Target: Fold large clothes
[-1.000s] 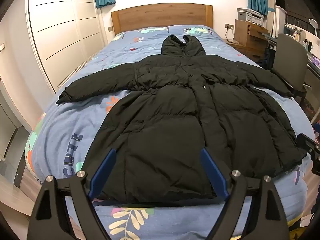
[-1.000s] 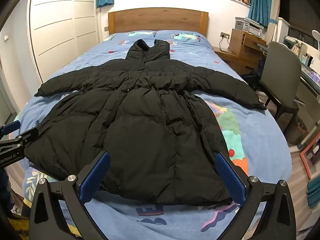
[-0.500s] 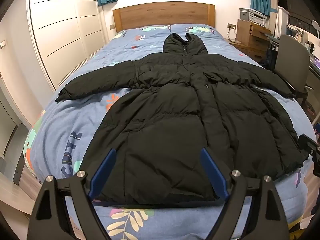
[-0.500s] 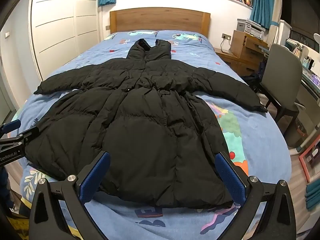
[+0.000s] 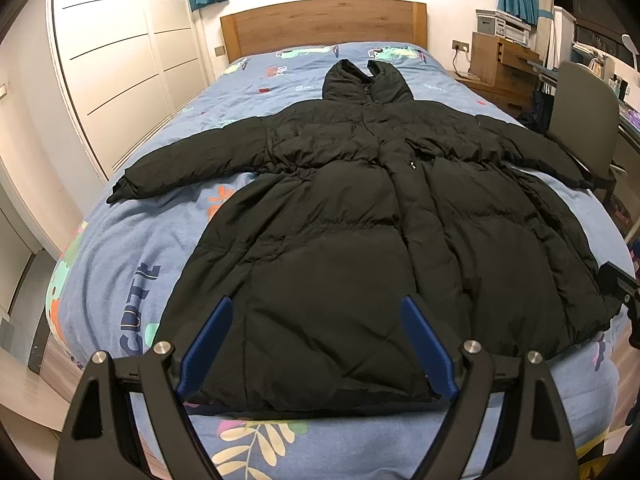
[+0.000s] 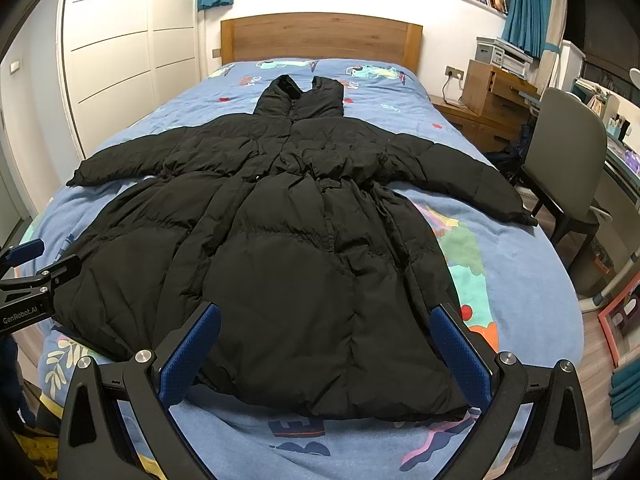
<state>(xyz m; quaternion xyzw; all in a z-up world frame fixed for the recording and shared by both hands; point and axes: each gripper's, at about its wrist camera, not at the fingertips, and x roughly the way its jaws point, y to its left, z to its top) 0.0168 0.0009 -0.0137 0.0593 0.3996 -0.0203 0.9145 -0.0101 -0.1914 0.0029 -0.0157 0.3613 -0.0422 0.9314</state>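
A long black puffer coat (image 5: 360, 232) (image 6: 288, 248) lies spread flat, front up, on a bed with a blue patterned cover (image 5: 120, 248) (image 6: 516, 264). Its hood points toward the wooden headboard and both sleeves stretch out sideways. My left gripper (image 5: 316, 320) hovers open above the coat's hem at the foot of the bed, nothing between its blue pads. My right gripper (image 6: 326, 328) is also open over the hem, a little further right. Each gripper shows at the edge of the other's view: the right one (image 5: 620, 284) and the left one (image 6: 28, 276).
White wardrobe doors (image 5: 112, 60) run along the left of the bed. A wooden nightstand (image 6: 492, 96) with a printer, a grey chair (image 6: 568, 160) and a desk stand on the right. A wooden headboard (image 6: 320, 38) closes the far end.
Both views shifted slightly; the coat sits a little lower and nearer in the frames. The coat itself has not moved and both grippers stayed open.
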